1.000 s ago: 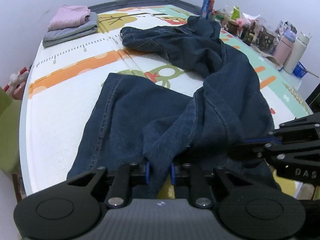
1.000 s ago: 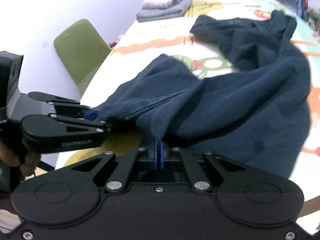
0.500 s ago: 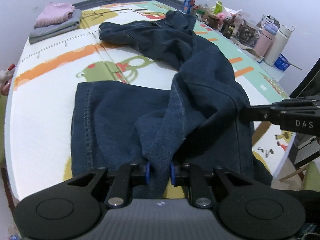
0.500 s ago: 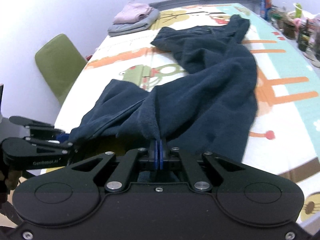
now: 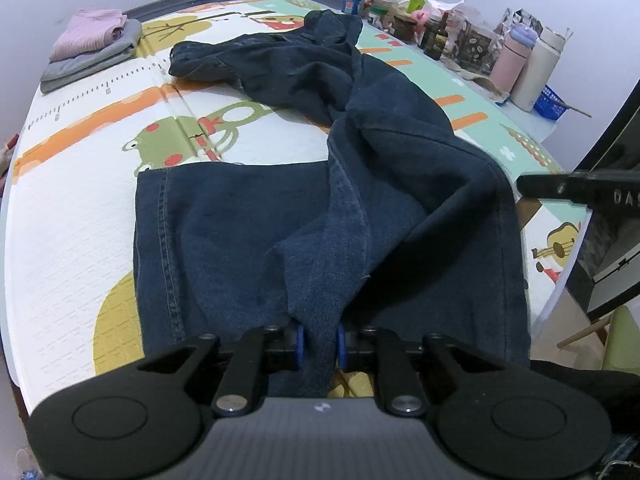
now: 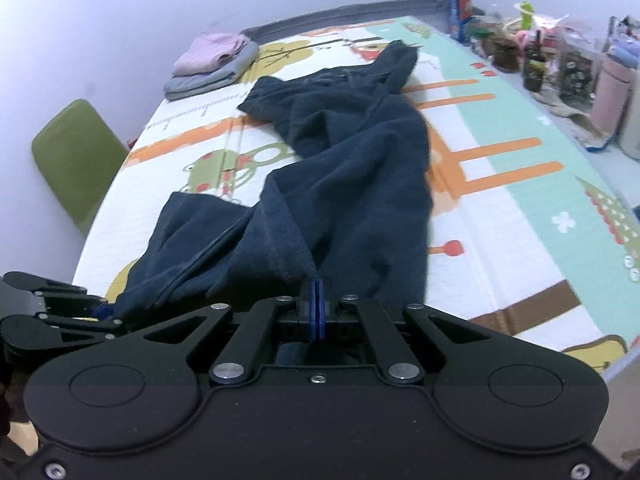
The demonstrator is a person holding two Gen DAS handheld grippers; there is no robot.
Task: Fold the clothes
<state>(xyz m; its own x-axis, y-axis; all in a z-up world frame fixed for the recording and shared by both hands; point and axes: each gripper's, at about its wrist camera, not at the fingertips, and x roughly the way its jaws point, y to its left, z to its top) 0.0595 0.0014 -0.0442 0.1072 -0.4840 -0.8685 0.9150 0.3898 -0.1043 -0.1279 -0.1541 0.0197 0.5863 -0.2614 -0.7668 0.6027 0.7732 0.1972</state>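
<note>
Dark blue jeans (image 5: 304, 216) lie crumpled along the patterned play mat (image 5: 80, 208), one leg stretching to the far end; they also show in the right wrist view (image 6: 352, 168). My left gripper (image 5: 319, 342) is shut on a bunched fold of the near hem. My right gripper (image 6: 316, 312) is shut on another part of the near edge, to the right of the left one. In the left wrist view the right gripper's fingers (image 5: 576, 188) show at the right edge. In the right wrist view the left gripper (image 6: 105, 313) shows at the lower left, gripping cloth.
A folded pink and grey pile (image 5: 90, 48) sits at the mat's far left corner. Bottles, cans and flasks (image 5: 516, 60) line the far right side. A green chair (image 6: 72, 160) stands left of the table. The table's near edge is right below both grippers.
Both grippers have pulled the jeans' near edge back toward me and apart. The near leg now lies flatter and wider on the mat, and the right gripper has moved further right.
</note>
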